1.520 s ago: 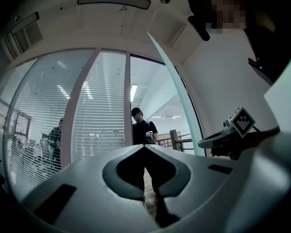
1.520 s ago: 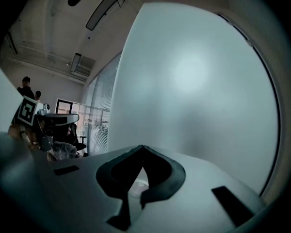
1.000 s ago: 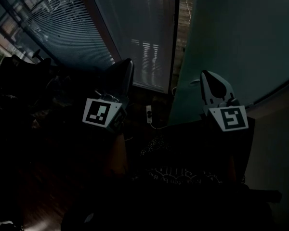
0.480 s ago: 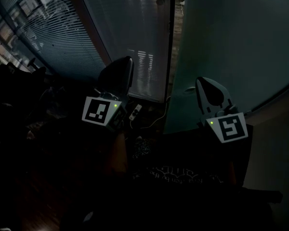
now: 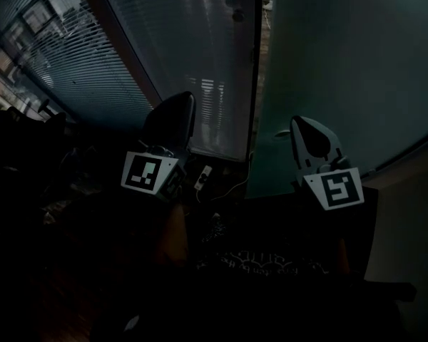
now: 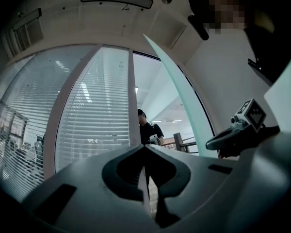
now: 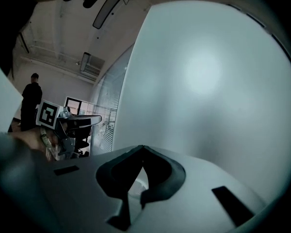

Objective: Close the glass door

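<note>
The frosted glass door fills the right of the head view and most of the right gripper view. Its teal edge stands ajar beside a dark gap. My right gripper is white and shut, with nothing in it. Its tip sits close to the door's face, and I cannot tell if it touches. My left gripper is dark, shut and holds nothing. It points at the post between the blinds and the opening.
A glass wall with blinds stands left of the gap. A person stands beyond the opening. A white power strip with its cable lies on the floor at the wall's foot. Dark chairs are at the far left.
In the head view the blinds, the post and the power strip have slid left and the gap looks wider, as both grippers edged toward the doorway. Both stay shut.
</note>
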Action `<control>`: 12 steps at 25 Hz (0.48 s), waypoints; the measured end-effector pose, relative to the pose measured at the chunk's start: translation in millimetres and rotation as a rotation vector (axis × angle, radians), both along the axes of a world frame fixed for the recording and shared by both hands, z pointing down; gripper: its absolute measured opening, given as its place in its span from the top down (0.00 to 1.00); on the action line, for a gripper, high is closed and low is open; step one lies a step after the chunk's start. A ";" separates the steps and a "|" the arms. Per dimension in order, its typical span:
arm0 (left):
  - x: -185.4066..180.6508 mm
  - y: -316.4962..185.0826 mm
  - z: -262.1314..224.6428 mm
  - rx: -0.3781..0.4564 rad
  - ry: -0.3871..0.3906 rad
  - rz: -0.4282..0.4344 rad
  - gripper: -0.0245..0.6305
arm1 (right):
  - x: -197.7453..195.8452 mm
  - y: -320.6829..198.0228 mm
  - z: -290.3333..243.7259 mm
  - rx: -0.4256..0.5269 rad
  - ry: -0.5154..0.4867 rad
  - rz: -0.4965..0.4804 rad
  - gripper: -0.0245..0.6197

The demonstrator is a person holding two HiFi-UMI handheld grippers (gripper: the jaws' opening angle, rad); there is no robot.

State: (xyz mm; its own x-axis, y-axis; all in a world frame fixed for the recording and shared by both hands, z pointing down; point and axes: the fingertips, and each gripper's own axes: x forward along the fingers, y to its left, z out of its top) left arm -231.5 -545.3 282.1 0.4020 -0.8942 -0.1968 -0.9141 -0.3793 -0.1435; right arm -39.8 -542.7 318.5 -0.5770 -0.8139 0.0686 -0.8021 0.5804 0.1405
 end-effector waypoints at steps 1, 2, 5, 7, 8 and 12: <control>-2.8 -6.8 -0.4 -0.001 -0.001 0.005 0.96 | -3.2 -8.4 0.5 -0.004 -0.007 0.004 0.96; -6.5 -15.5 -2.0 -0.003 -0.002 0.008 0.96 | -7.2 -18.6 0.0 -0.009 -0.010 0.008 0.96; -16.3 -41.1 -12.3 -0.013 0.000 0.019 0.96 | -17.4 -48.7 -6.0 -0.025 -0.003 0.025 0.96; -19.3 -48.8 -18.8 -0.015 0.002 0.024 0.96 | -19.5 -59.7 -9.9 -0.035 0.001 0.037 0.96; -20.7 -51.7 -20.7 -0.017 0.003 0.026 0.96 | -20.2 -64.1 -11.1 -0.038 0.001 0.043 0.96; -28.4 -71.1 -20.6 -0.031 0.002 0.029 0.96 | -22.5 -85.7 -12.2 -0.048 -0.004 0.065 0.96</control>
State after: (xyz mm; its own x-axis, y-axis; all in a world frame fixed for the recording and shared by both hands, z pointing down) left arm -259.9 -616.4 261.5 0.4276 -0.8878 -0.1701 -0.9028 -0.4100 -0.1299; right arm -62.3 -628.4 306.4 -0.5234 -0.8455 0.1060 -0.8388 0.5331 0.1104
